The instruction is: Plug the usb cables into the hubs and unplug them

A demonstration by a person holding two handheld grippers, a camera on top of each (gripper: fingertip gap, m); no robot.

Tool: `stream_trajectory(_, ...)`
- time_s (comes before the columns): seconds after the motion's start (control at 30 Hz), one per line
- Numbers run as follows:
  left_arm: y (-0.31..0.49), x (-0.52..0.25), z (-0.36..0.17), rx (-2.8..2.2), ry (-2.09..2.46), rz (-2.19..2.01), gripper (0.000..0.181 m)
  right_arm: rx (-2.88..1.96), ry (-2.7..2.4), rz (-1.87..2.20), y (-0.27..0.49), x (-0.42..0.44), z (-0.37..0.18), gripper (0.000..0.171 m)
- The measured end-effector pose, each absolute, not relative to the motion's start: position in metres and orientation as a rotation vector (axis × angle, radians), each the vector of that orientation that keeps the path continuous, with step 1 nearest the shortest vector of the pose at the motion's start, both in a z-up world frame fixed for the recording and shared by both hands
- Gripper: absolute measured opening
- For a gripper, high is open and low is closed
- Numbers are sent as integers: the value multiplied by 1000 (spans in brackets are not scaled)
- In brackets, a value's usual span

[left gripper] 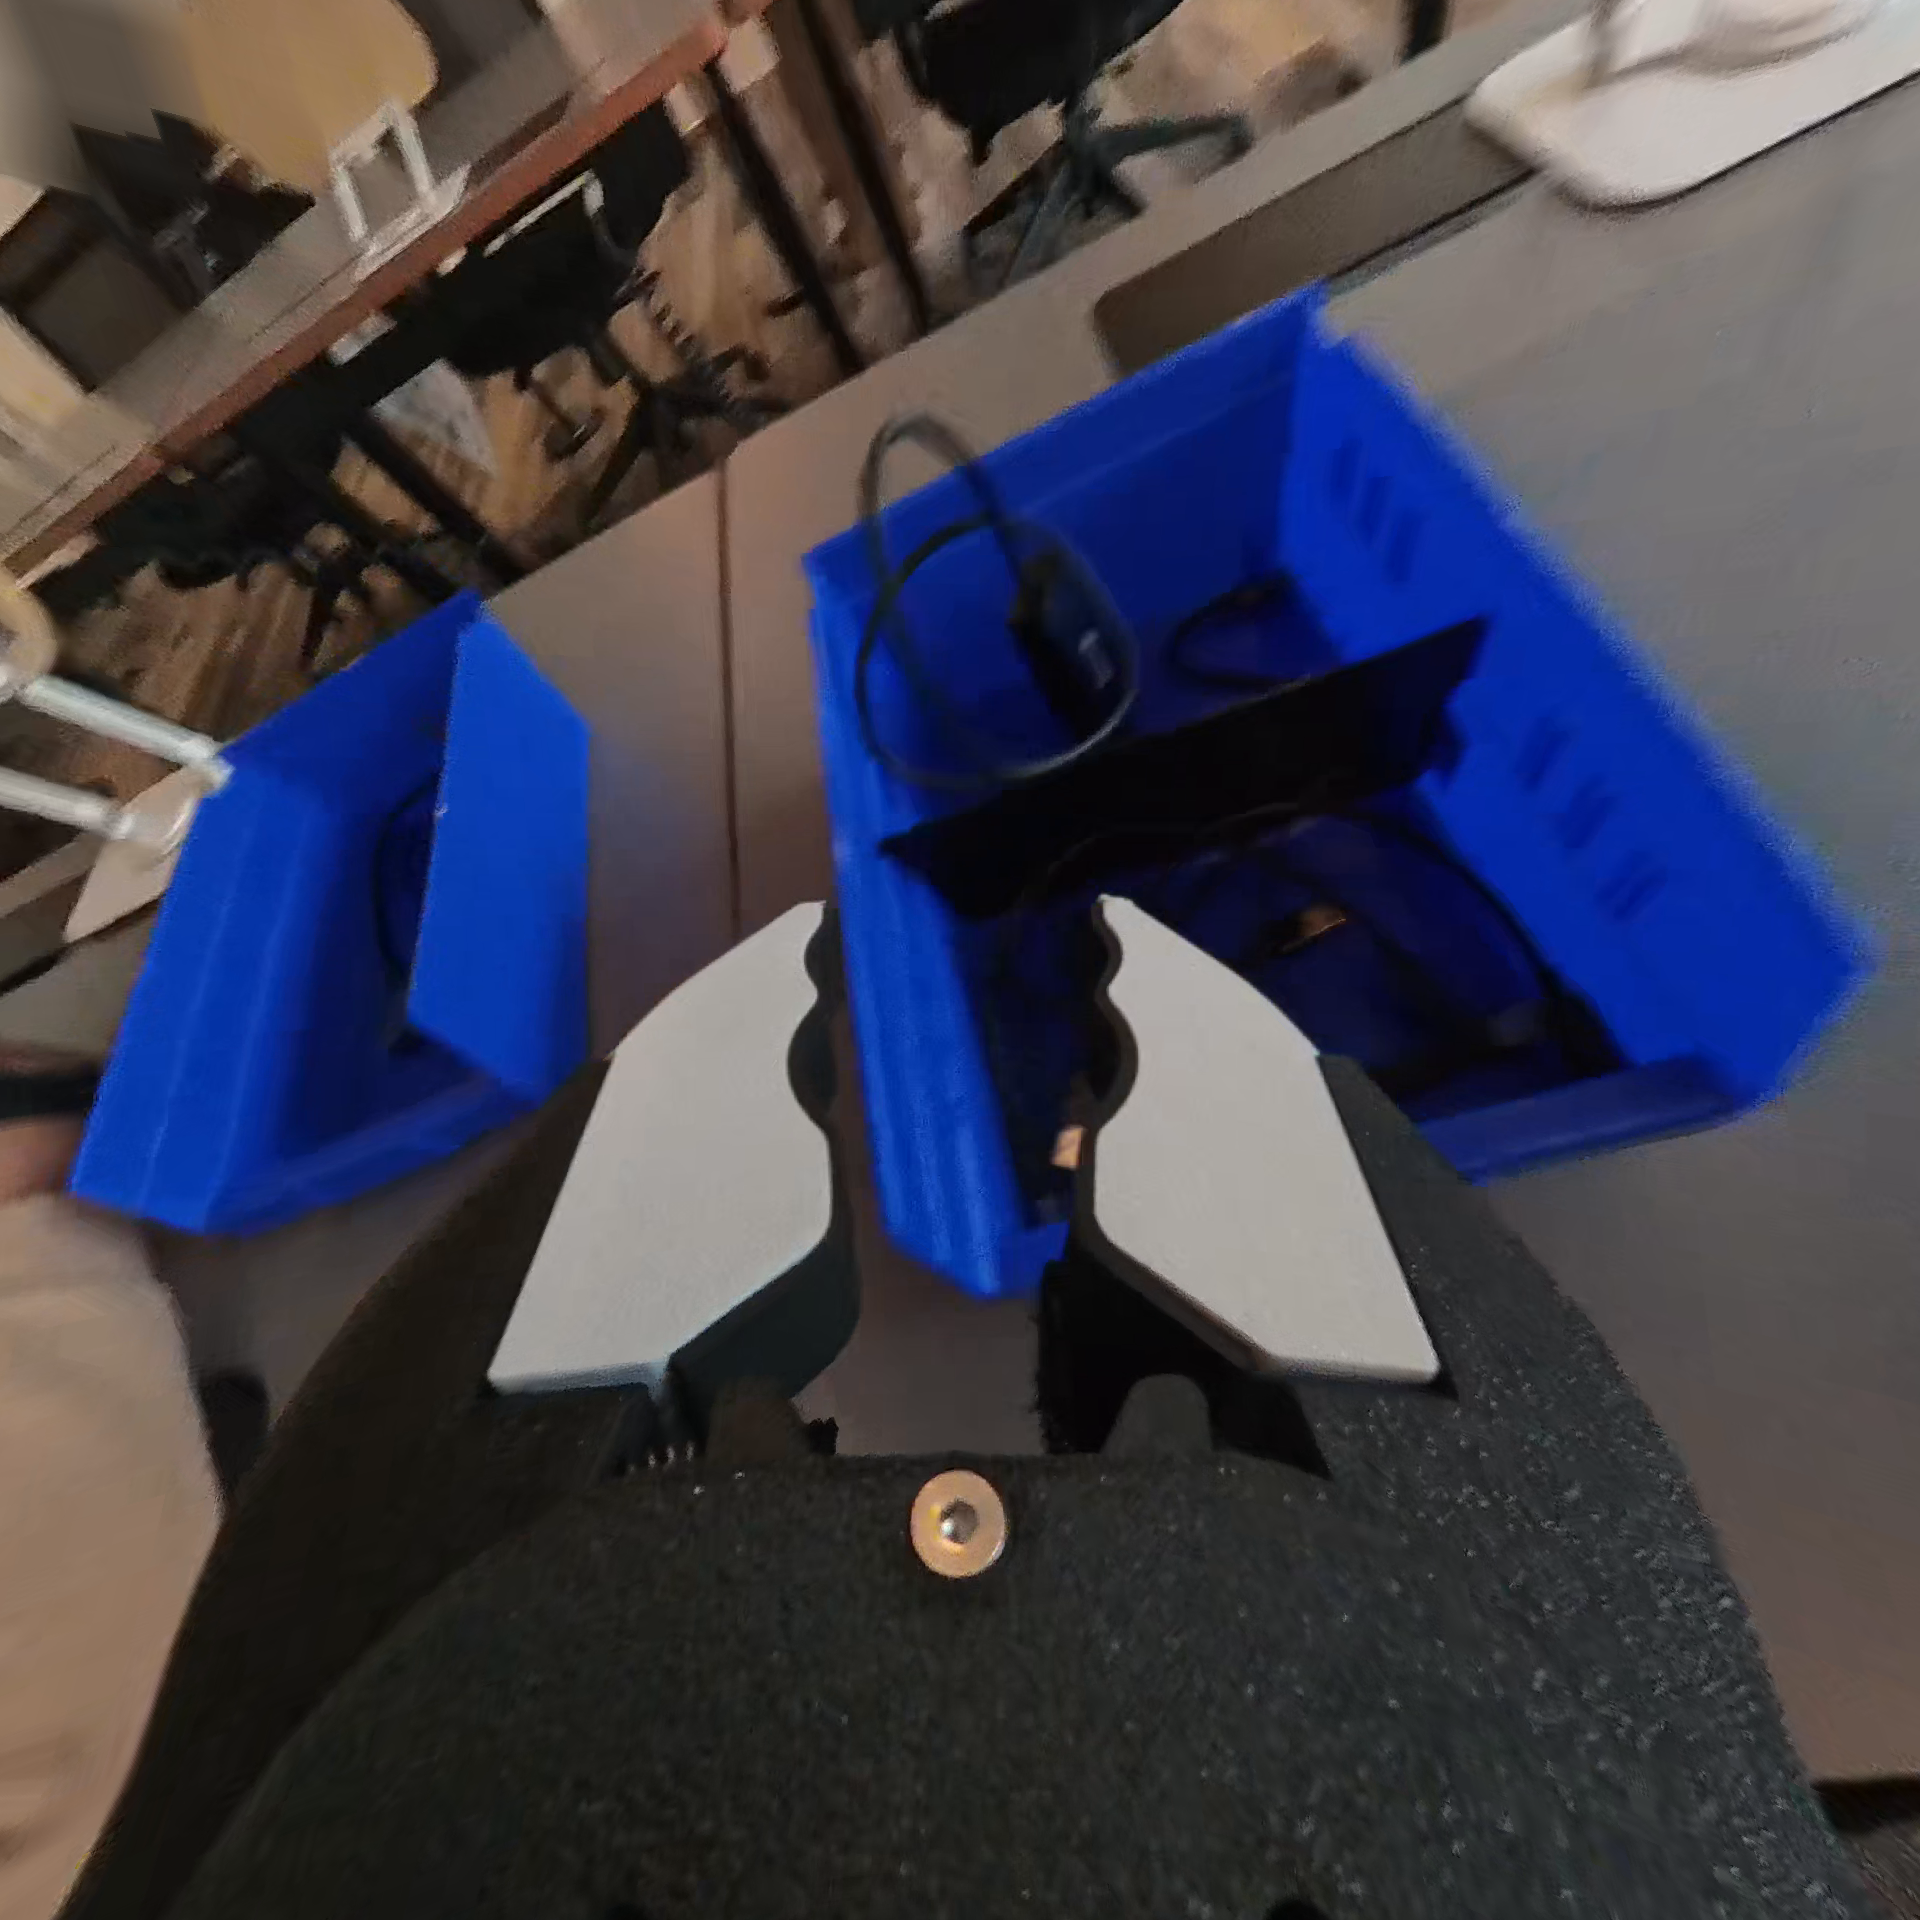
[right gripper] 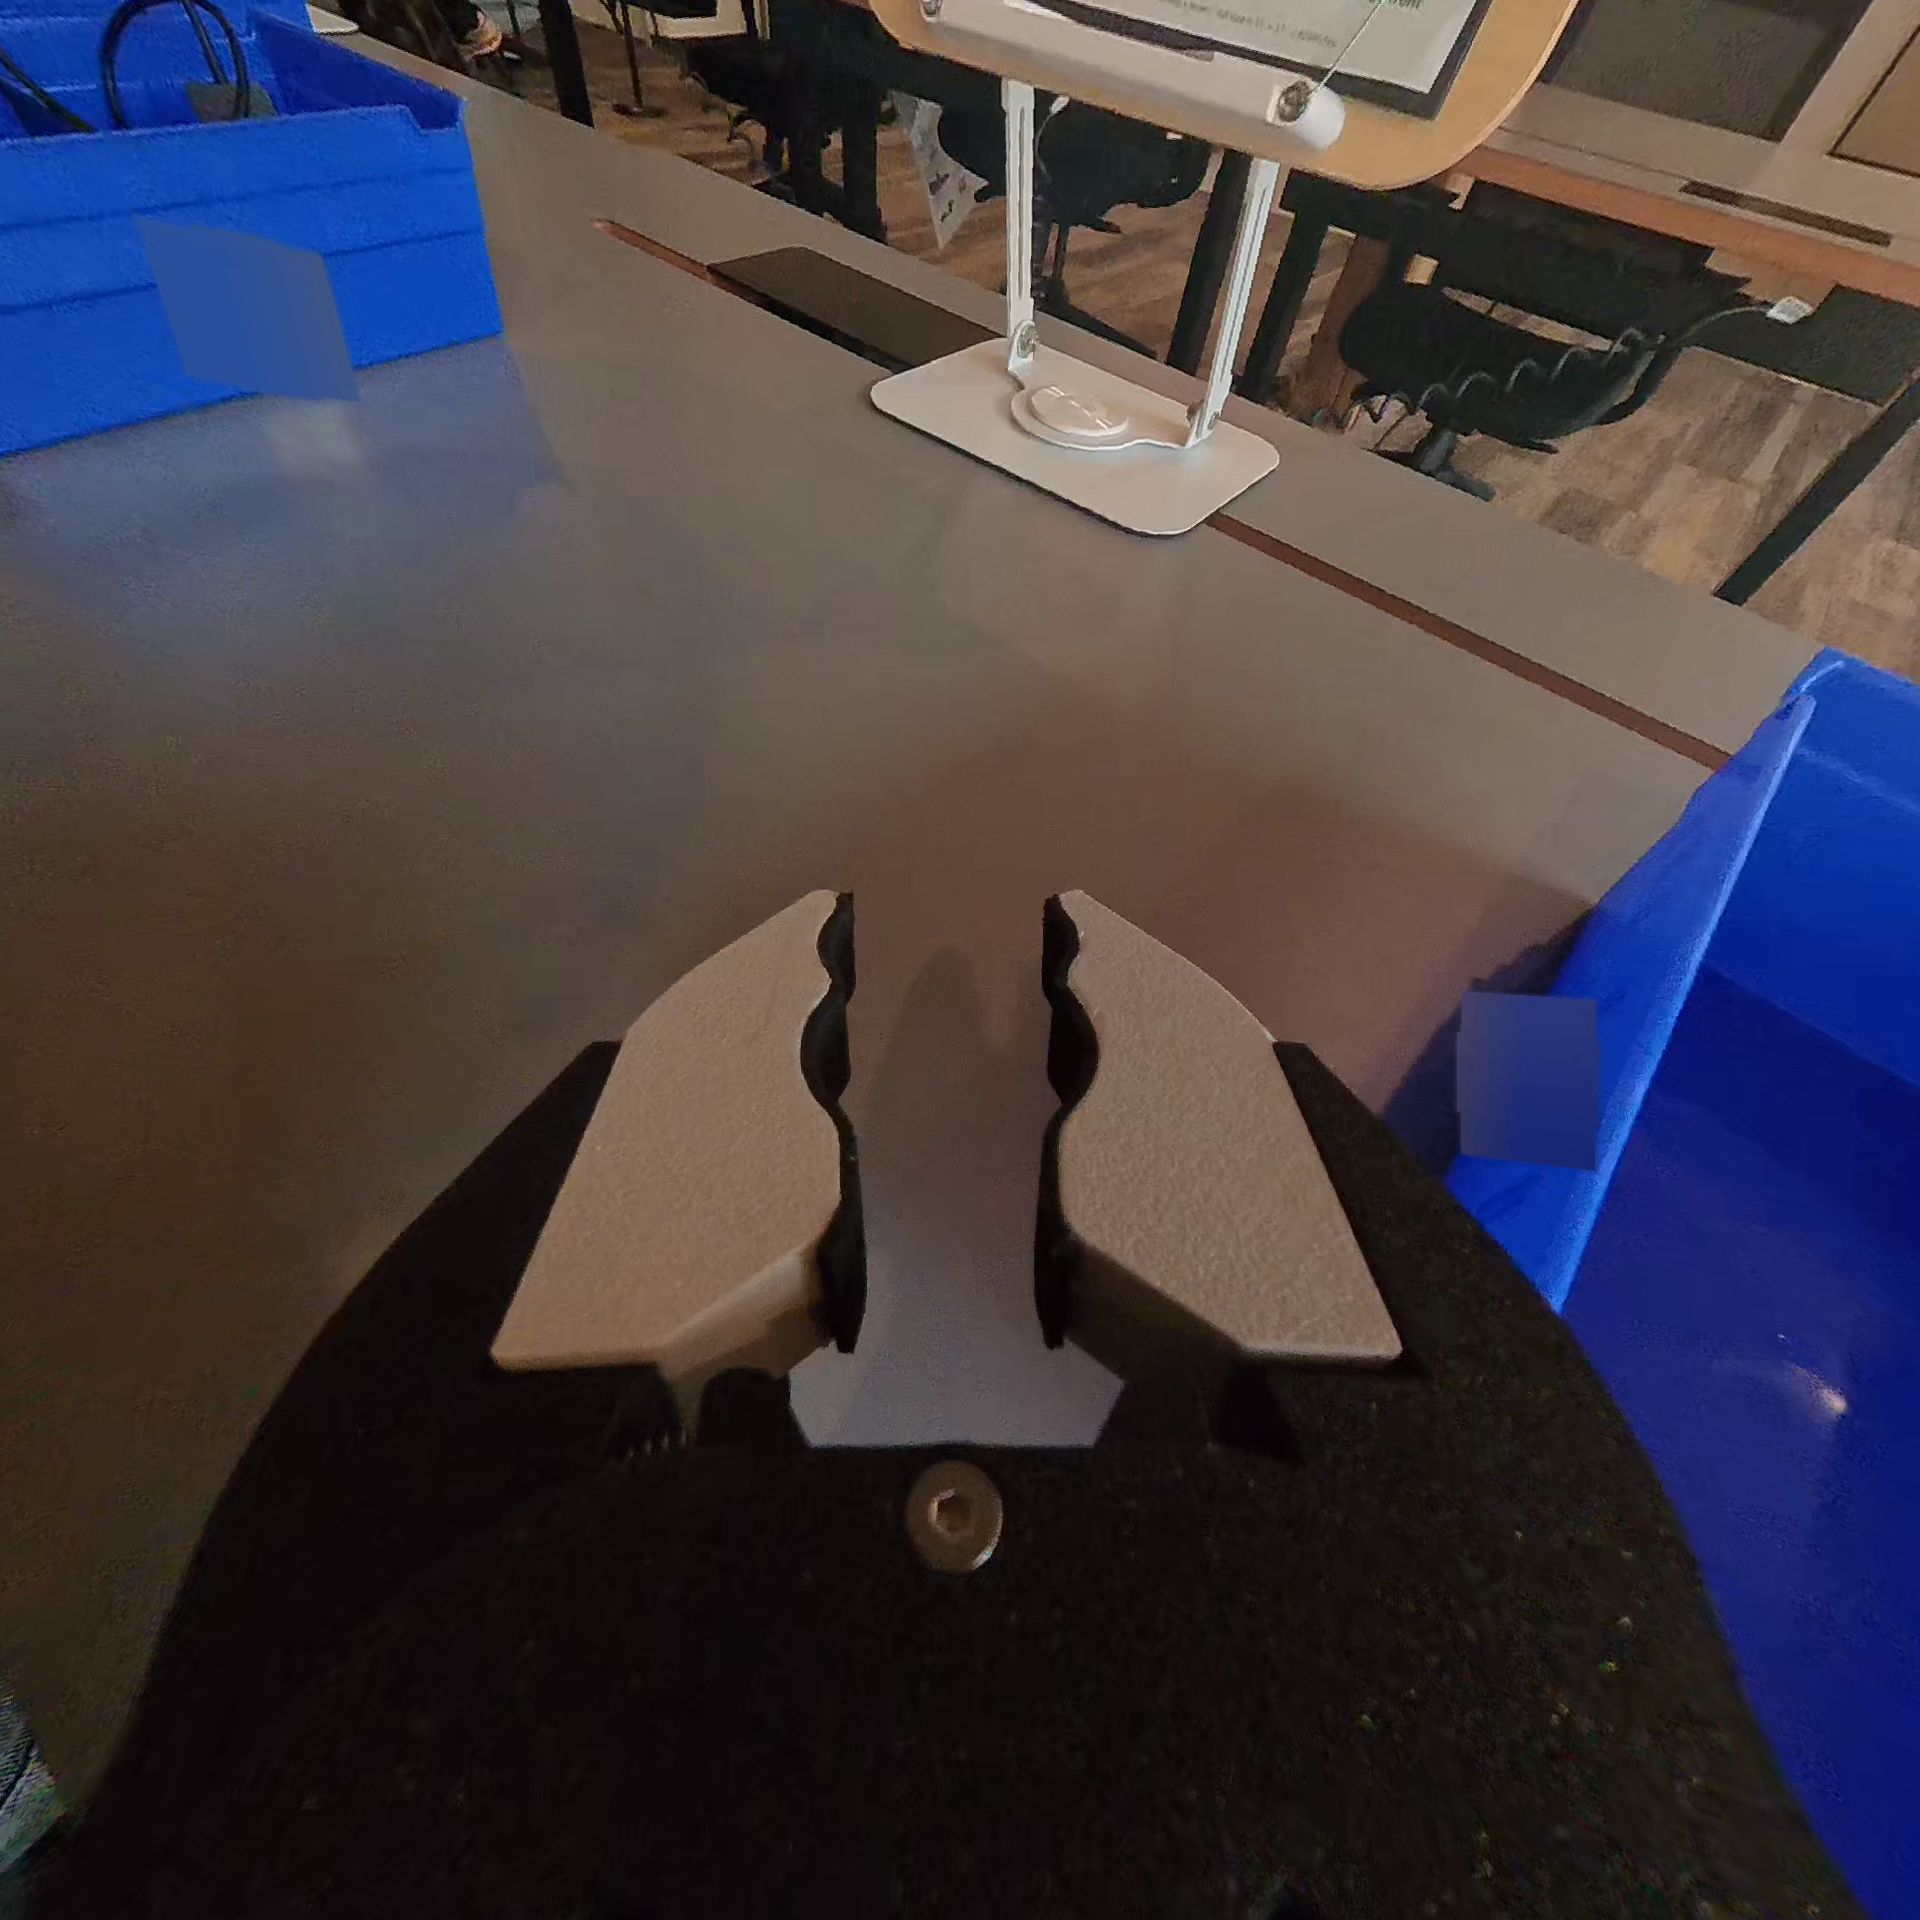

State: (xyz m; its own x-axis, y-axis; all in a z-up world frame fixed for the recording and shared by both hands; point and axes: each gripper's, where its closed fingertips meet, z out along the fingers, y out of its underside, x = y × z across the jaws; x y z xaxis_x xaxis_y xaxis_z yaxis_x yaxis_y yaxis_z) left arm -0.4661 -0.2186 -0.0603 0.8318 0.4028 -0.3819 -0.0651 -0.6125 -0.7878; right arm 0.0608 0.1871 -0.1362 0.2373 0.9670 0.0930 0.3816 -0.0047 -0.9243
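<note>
Left tool (left gripper: pixel 961 914) spread and empty, tips straddling the near-left wall of the divided blue bin (left gripper: pixel 1558 665) on the table (left gripper: pixel 1714 364). A looped black cable (left gripper: pixel 883 665) with its plug lies in the far compartment behind the black divider (left gripper: pixel 1195 790); more dark cables, perhaps a hub, sit in the near one, but motion blur hides detail.

Right tool (right gripper: pixel 948 914) also spread and empty, over bare table between two blue bins, one at far left (right gripper: pixel 260 156), one at right (right gripper: pixel 1714 987).

Risks: a finger catches the bin wall and shoves the bin; the tool grabs the cable's loop instead of its plug, dragging neighbouring cables out tangled; the blur suggests fast motion, making a missed grasp likelier.
</note>
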Motion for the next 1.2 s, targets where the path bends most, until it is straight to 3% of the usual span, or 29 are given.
stream_trajectory(0.13, -168, -425, -53, -2173, -196, 507, 45, -1560, -1310, 786, 186, 60, -139, 34)
stream_trajectory(0.37, -94, -452, -74, -2394, -302, 443, 47, -1566, -1283, 801, 189, 68, -140, 34)
stream_trajectory(0.57, -32, -440, -108, -2488, -309, 125, 30, -1592, -1239, 805, 201, 76, -143, 34)
stream_trajectory(0.67, -19, -439, -132, -2565, -318, -13, 30, -1614, -1235, 809, 204, 78, -150, 34)
stream_trajectory(0.73, -17, -453, -137, -2571, -341, 37, 40, -1625, -1232, 806, 207, 81, -153, 34)
stream_trajectory(0.8, -33, -483, -123, -2545, -428, 338, 27, -1632, -1219, 801, 210, 84, -153, 34)
stream_trajectory(0.93, -66, -491, -101, -2553, -418, 550, 27, -1627, -1186, 839, 213, 87, -151, 33)
stream_trajectory(1.03, -82, -510, -108, -2616, -460, 690, 26, -1630, -1189, 859, 213, 85, -153, 33)
stream_trajectory(1.2, -88, -525, -141, -2776, -447, 707, 40, -1617, -1206, 858, 209, 83, -150, 34)
